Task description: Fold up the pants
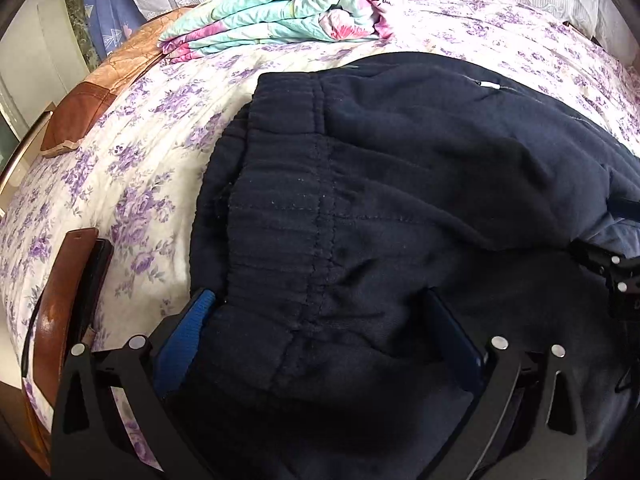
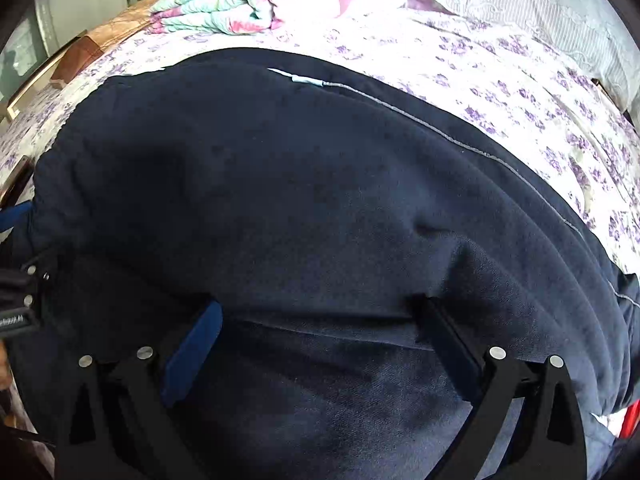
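Dark navy sweatpants (image 1: 400,184) lie on the floral bedspread, the ribbed elastic waistband (image 1: 280,208) toward the left. My left gripper (image 1: 320,300) is open, its blue-padded fingers (image 1: 192,320) straddling the waistband near its front corner. The pants fill the right wrist view (image 2: 300,200), with a pale side seam line (image 2: 440,132) running down the far edge. My right gripper (image 2: 320,312) is open, fingers (image 2: 196,344) spread over a fold edge of the fabric. Whether the pads touch cloth is unclear.
A folded pink and teal quilt (image 1: 280,12) lies at the head of the bed. A brown wooden bed frame (image 1: 60,320) and a brown cushion (image 1: 76,120) are at the left. White pillows (image 2: 540,8) sit at the back right. The bedspread (image 1: 140,160) surrounds the pants.
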Demonstrator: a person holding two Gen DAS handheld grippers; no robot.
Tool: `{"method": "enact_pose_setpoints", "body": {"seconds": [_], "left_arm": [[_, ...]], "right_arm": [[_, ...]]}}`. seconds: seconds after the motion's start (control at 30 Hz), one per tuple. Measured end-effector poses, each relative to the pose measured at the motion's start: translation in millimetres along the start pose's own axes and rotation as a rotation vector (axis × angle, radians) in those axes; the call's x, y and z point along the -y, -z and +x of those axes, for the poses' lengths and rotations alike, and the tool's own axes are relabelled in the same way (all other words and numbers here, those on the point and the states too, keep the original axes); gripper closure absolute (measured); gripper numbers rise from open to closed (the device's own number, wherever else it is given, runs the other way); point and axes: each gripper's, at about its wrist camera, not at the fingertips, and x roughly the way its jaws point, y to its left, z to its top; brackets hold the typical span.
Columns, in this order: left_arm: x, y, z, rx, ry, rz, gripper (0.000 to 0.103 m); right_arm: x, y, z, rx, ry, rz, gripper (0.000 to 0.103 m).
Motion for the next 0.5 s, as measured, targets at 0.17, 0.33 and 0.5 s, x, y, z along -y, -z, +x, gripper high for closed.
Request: {"method": "enact_pose_setpoints", "body": {"seconds": [0.17, 0.33, 0.5], "left_arm": [[-17.3, -14.6, -11.2, -0.020, 0.104, -0.043, 0.004], [-71.8, -64.5, -36.8, 0.119, 0.326, -0.200, 0.004], [-71.4, -129.4, 6.8, 0.030, 0.423, -0.182, 0.005]], "right_arm": [[3.7, 4.5, -12.3, 0.011, -0.051, -0.046, 0.005], [60.2, -20.2, -73.3, 0.228, -0.130, 0.007, 0.006], [149.1, -67.1, -57.1, 0.250, -0.143, 0.127, 0.006]]}}
